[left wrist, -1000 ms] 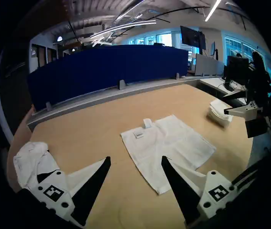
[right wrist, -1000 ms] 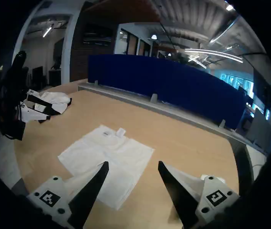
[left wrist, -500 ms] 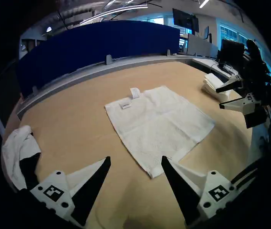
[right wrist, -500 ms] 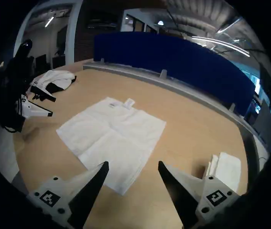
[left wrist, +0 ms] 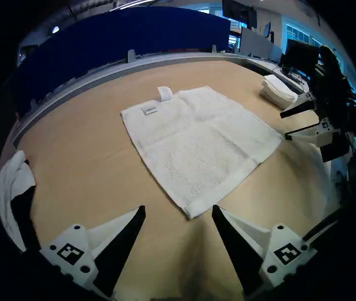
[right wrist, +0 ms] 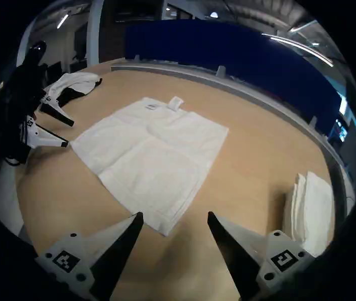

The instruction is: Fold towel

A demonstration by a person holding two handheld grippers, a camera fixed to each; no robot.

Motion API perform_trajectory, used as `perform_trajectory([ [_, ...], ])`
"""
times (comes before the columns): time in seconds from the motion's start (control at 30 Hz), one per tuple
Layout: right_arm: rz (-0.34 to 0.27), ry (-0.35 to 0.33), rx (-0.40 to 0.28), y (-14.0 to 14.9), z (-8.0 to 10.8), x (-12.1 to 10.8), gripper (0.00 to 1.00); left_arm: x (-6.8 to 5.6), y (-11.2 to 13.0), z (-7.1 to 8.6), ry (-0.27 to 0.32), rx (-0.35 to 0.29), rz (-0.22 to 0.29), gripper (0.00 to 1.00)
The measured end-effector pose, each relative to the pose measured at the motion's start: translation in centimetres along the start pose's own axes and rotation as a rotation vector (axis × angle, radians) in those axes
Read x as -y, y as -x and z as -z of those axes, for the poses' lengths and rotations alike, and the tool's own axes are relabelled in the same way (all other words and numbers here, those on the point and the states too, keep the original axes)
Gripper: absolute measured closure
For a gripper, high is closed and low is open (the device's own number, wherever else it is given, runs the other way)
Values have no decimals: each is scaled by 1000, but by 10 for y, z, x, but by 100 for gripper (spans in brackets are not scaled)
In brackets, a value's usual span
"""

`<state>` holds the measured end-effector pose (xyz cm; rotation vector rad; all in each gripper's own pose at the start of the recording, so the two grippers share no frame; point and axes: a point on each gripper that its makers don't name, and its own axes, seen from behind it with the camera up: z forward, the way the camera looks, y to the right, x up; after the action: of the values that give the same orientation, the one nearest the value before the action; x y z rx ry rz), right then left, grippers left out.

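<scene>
Crumpled cloth (left wrist: 8, 190) is seen at the far left of the desk (left wrist: 87, 150), well apart from the work. Next comes the left claw (left wrist: 176, 208), spread wide and empty, with the near corner of the towel (left wrist: 198, 135) framed between its fingertips. The towel lies flat and fully opened in the middle of the desk, its tags (left wrist: 163, 93) at the far edge. Further right, the right claw (right wrist: 173, 214) is likewise held wide with nothing in it, and is lined up on the other near corner. A stack of folded towels (right wrist: 311, 210) rests at the far right, apart from the spread one.

The step in hand is judged to be the first grasp of the two near corners. It would be done well if each corner were pinched right at its tip, with the lower finger slid under the hem rather than pressed into the desk. Both corners should then be lifted together and carried evenly toward the tagged edge, so that the edges are matched and no wrinkle is dragged in.
</scene>
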<state>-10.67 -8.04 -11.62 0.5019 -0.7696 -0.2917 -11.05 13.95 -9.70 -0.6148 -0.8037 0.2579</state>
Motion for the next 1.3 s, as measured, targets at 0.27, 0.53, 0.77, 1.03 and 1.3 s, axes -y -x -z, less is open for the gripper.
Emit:
perform_trajectory([
  [0.27, -2, -8, 28, 12, -6, 2, 3, -10, 4, -8, 28, 22, -10, 1],
  [0.53, 2, -19, 48, 17, -9, 3, 8, -18, 4, -15, 48, 39, -17, 2],
  [0.77, -3, -42, 61, 21, -12, 7, 20, -19, 5, -17, 38, 58, -35, 15],
  [1.03, -9, -71, 65, 22, -14, 12, 39, -16, 6, -16, 13, 70, -30, 34],
  [1.3, -22, -85, 67, 22, -14, 13, 48, -18, 7, -16, 13, 75, -25, 48],
])
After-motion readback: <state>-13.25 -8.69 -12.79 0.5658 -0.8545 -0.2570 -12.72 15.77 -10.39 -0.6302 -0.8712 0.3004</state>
